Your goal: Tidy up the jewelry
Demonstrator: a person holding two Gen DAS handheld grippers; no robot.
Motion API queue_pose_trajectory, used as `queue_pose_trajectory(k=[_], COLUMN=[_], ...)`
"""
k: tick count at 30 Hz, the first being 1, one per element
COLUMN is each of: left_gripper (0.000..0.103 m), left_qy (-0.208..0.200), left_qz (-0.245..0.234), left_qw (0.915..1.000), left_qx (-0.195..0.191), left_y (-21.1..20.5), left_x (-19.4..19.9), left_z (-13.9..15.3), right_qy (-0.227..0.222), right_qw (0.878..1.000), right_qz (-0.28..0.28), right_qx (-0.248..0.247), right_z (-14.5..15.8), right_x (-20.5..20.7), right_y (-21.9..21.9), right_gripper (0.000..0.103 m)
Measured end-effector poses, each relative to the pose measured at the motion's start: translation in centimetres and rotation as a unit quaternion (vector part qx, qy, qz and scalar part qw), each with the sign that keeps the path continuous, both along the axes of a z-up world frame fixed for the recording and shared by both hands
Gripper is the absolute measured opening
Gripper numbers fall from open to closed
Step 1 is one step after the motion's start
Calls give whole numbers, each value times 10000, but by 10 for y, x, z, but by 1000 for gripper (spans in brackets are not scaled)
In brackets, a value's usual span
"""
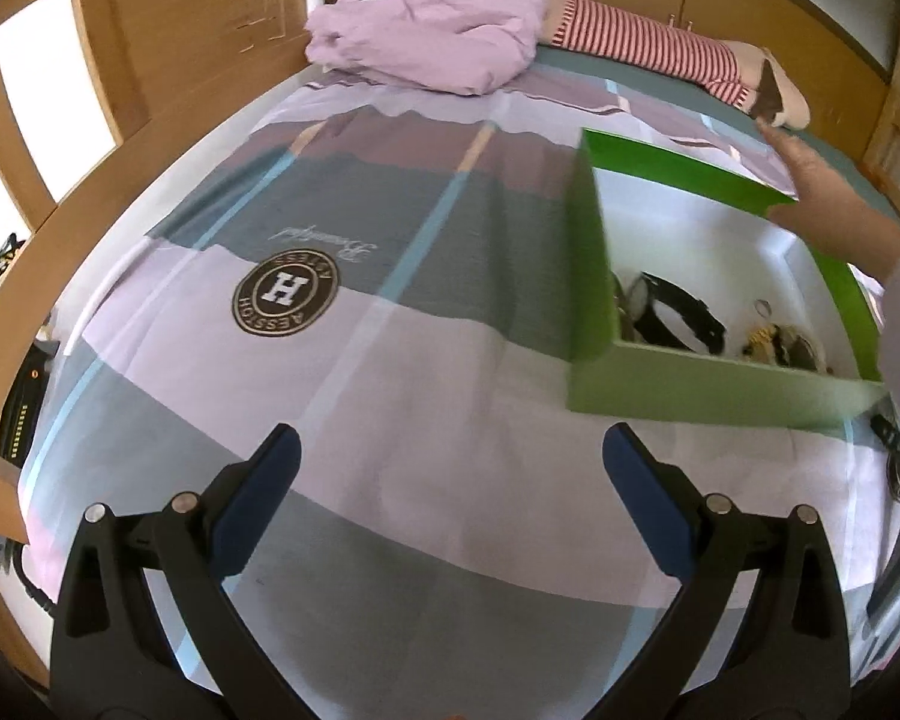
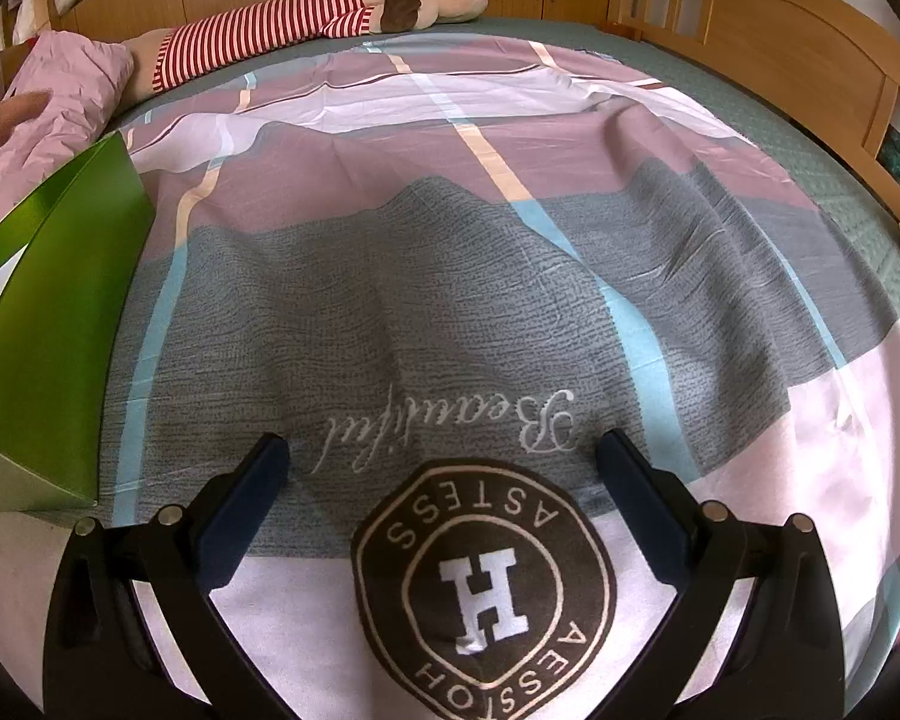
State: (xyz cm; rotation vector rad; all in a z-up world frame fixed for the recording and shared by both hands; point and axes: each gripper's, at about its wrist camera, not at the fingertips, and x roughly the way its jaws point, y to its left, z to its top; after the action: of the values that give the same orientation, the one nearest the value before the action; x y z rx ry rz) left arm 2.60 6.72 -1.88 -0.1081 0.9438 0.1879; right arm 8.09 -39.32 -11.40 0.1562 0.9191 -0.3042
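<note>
Left wrist view shows the green box (image 1: 594, 276) wall hiding part of the jewelry (image 1: 774, 342) inside, while left gripper (image 1: 450, 462) and right gripper (image 2: 441, 462) gape wide, holding nothing

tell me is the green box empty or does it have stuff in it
Not empty. The left wrist view shows the open green box on the bedspread holding a black watch strap and a small tangle of jewelry on its white floor.

Even daylight lit both views brightly, the window (image 1: 54, 90) left of the green box (image 1: 588, 276) was blown out white, shadows on the bedsheet (image 2: 450, 300) stayed soft, fisheye distortion bent the edges into dark corners, and a hand (image 1: 810, 180) beyond the box was motion-blurred.
</note>
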Motion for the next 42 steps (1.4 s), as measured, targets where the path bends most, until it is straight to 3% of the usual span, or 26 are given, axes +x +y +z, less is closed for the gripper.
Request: queue_pose_trajectory(k=[12, 22, 30, 42], left_gripper=[101, 101, 101, 101], left_qy=[-22, -86, -196, -269], left_qz=[226, 944, 1141, 1343], left_qw=[9997, 9945, 9930, 9903], left_qx=[-75, -444, -225, -250], left_y=[15, 55, 63, 76], left_x=[2, 2, 3, 1], left_z=[4, 8, 13, 17], right_qy=[8, 6, 5, 5], right_qw=[10000, 10000, 10000, 10000], right_qz=[3, 3, 3, 3], right_qx=[-23, -19, -19, -17], right_z=[0, 0, -1, -1], right_x=[0, 0, 0, 0], right_y=[0, 0, 0, 0], right_gripper=[102, 102, 102, 102])
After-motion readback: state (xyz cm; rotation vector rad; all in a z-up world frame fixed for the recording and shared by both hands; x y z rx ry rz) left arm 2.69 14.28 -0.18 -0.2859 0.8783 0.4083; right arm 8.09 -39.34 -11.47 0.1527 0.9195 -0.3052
